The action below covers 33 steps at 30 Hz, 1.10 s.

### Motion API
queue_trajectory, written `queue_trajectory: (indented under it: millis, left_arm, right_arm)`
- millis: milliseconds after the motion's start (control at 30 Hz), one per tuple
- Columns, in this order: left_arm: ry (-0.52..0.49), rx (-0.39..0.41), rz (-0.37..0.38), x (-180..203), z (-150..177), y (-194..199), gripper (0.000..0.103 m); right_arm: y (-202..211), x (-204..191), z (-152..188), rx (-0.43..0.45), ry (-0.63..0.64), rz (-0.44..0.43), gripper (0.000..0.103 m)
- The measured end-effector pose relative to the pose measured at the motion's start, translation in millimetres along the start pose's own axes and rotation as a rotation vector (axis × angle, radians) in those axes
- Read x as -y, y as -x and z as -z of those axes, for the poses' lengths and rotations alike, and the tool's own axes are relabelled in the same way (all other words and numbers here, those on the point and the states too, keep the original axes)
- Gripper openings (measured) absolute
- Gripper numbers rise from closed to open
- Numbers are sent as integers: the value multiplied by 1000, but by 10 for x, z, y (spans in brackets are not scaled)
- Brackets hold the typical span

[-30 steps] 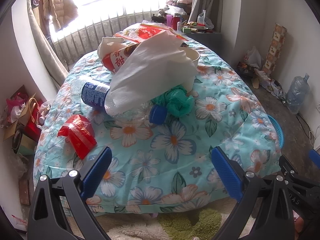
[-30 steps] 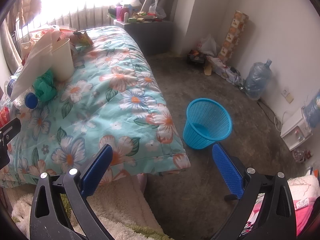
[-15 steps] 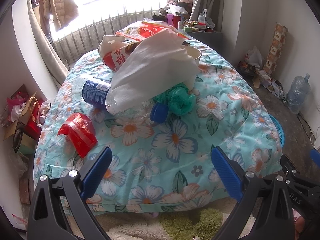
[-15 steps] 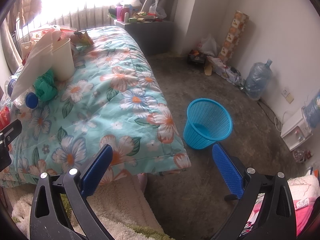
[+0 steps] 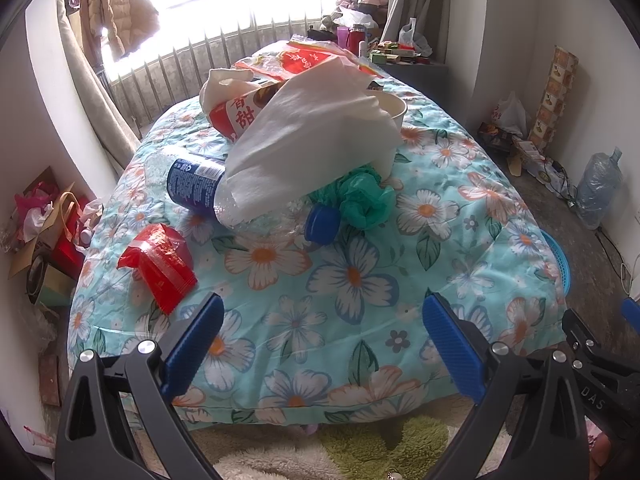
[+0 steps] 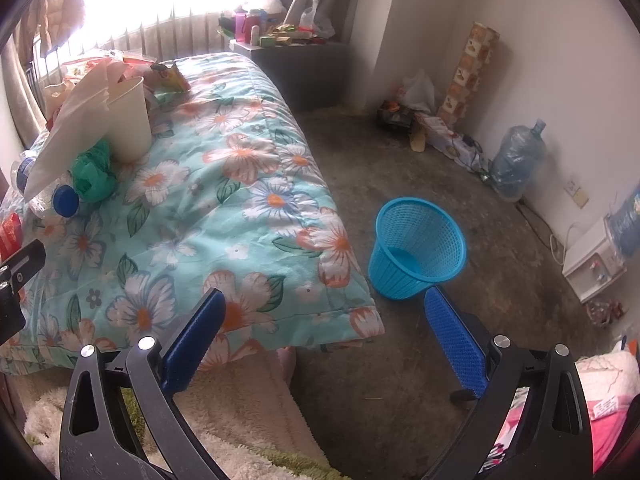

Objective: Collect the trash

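Both tongs stand wide and carry nothing: the left gripper [image 5: 320,344] faces the littered quilt [image 5: 360,280], the right gripper [image 6: 324,340] looks past the quilt's corner toward the blue basket [image 6: 418,254] on the floor just beside it.

Trash lies on the quilt, all of it well beyond the left gripper. The red wrapper [image 5: 160,264] lies nearest, alone on the near left part. Judged light, crinkly and slippery; best pinched across a raised folded edge, not the flat face. Behind it, a heap: plastic bottle [image 5: 196,186] with blue cap [image 5: 322,224], white tissue [image 5: 308,148] draped over it, green bag [image 5: 360,200], paper cup [image 5: 390,132] (thin-walled, likely to crush). The tissue and bag are soft; a bunched fold would hold.
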<state>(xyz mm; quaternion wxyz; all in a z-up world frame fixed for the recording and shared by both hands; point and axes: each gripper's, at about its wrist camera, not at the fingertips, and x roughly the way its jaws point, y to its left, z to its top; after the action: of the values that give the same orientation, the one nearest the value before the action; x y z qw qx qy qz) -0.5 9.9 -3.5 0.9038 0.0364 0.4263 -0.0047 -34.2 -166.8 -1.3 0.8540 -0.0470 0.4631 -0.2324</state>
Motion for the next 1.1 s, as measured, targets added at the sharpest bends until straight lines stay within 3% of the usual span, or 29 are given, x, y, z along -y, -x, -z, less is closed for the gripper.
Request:
queue_trajectory:
  millis: [1100]
  left_arm:
    - [2,-8,-9,-62,-15,-17,97]
  right_arm:
    - [-11,-18,7,0,-3,-2,95]
